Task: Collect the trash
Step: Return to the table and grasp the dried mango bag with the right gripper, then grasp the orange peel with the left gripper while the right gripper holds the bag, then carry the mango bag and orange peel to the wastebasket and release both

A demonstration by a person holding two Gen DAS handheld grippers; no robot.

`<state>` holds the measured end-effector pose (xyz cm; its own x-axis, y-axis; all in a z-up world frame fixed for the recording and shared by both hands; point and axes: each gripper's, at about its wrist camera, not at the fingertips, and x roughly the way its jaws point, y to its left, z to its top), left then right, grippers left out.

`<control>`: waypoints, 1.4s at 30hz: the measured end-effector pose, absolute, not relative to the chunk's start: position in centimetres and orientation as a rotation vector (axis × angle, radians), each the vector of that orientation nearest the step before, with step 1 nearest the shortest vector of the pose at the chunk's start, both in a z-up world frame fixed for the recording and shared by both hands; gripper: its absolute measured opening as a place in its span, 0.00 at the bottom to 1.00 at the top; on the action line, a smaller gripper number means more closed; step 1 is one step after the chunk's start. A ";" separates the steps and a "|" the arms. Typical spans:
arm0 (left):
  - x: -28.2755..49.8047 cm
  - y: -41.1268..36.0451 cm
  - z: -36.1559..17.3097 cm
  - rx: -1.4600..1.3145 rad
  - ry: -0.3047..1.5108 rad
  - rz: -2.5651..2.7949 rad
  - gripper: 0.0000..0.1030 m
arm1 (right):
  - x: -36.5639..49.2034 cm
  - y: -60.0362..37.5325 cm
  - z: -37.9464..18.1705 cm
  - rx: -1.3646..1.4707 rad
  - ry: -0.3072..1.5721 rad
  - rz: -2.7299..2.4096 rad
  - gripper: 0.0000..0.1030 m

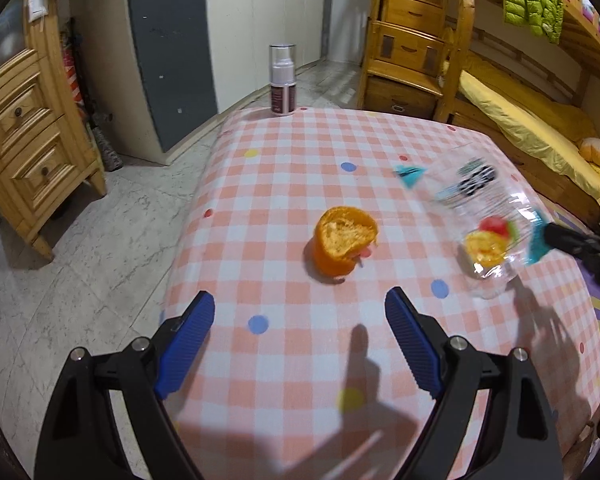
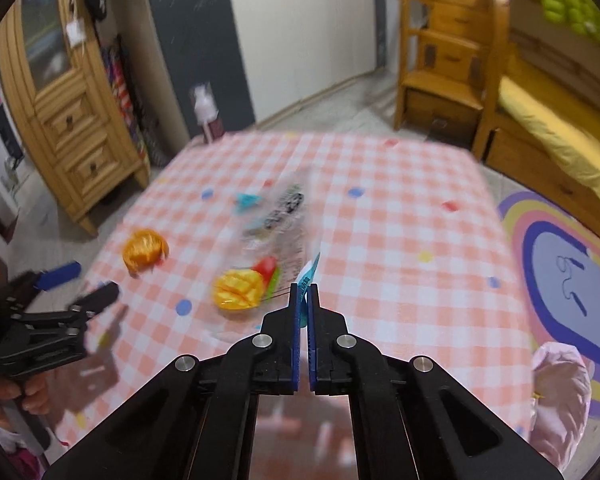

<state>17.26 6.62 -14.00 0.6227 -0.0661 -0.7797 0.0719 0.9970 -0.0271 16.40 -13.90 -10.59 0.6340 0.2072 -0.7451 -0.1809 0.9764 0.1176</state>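
Note:
An orange peel (image 1: pixel 342 242) sits on the pink checked tablecloth (image 1: pixel 300 152), just ahead of my open, empty left gripper (image 1: pixel 300 316). It also shows in the right wrist view (image 2: pixel 145 252). My right gripper (image 2: pixel 305 294) is shut on the blue edge of a clear plastic snack wrapper (image 2: pixel 260 256) printed with fruit, holding it blurred above the table. The wrapper (image 1: pixel 488 224) hangs at the right in the left wrist view, with the right gripper's tip (image 1: pixel 572 240) on its edge. My left gripper (image 2: pixel 68 292) shows at the left of the right wrist view.
A pump bottle (image 1: pixel 283 80) stands at the table's far edge. A pink plastic bag (image 2: pixel 560 400) hangs off the table's right side above a colourful rug (image 2: pixel 560 264). A wooden cabinet (image 1: pixel 24 128) stands left; a bunk bed and drawers (image 1: pixel 412 40) stand right.

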 end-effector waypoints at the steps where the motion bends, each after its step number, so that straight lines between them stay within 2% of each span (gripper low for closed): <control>1: 17.6 6.4 -14.1 0.010 0.903 -0.089 0.74 | 15.9 -14.4 -10.0 0.046 0.842 0.213 0.02; 11: 20.3 5.0 -14.9 0.025 0.935 -0.202 0.48 | 13.4 -16.3 -8.0 0.081 0.804 0.205 0.02; 15: 20.5 4.8 -14.7 0.019 0.934 -0.233 0.23 | 12.6 -16.3 -7.6 0.095 0.797 0.221 0.02; 18: 19.6 4.6 -14.0 0.004 0.920 -0.257 0.16 | 11.5 -16.3 -7.0 0.094 0.778 0.228 0.02; 26: 15.3 1.8 -11.4 -0.012 0.874 -0.337 0.13 | 7.8 -18.1 -5.8 0.090 0.734 0.197 0.01; 35: 9.2 -6.1 -7.5 0.030 0.800 -0.468 0.13 | 3.1 -22.9 -5.7 0.145 0.710 0.107 0.02; 42: 6.2 -13.0 -6.7 0.120 0.766 -0.589 0.14 | -0.6 -27.2 -5.8 0.194 0.688 0.001 0.02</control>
